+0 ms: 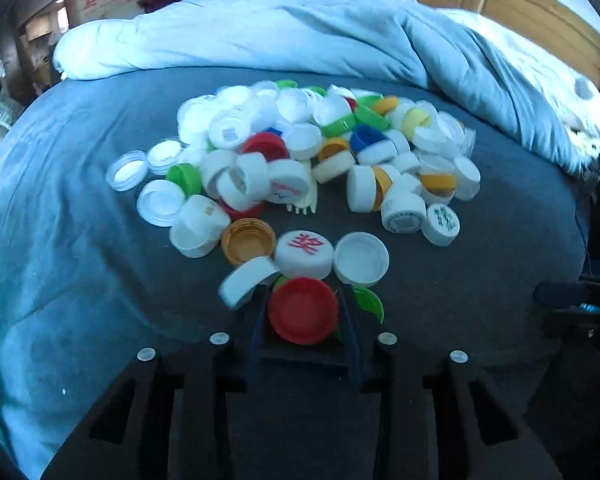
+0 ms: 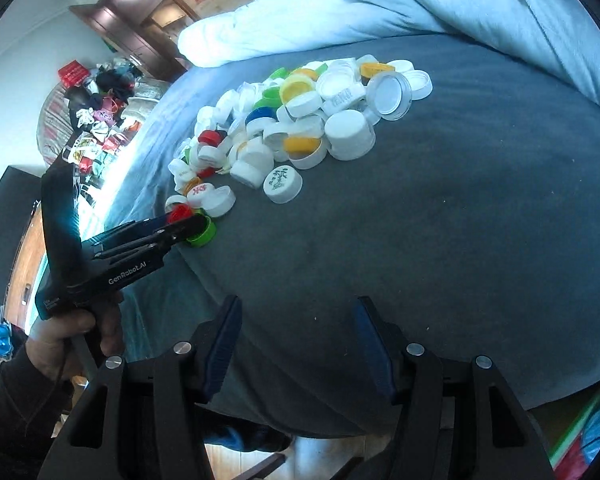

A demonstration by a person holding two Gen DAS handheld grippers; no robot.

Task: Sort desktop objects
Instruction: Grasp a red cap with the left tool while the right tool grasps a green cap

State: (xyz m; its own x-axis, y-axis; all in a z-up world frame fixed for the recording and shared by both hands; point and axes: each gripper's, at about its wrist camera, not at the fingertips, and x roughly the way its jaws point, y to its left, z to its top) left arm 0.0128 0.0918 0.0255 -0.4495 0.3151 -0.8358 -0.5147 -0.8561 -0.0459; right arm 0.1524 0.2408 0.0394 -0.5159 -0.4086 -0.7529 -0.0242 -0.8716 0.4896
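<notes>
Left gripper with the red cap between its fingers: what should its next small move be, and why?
Probably lift straight up, clear of the pile. The left gripper has its pads against the red cap, which sits at the near edge of the heap, with a green cap and a white cap crowding it. The right gripper is open and empty.

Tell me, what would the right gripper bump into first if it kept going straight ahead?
Probably just the dark grey cover. The right gripper is open, empty and tilted downward at bare fabric; the bottle caps lie farther ahead.
</notes>
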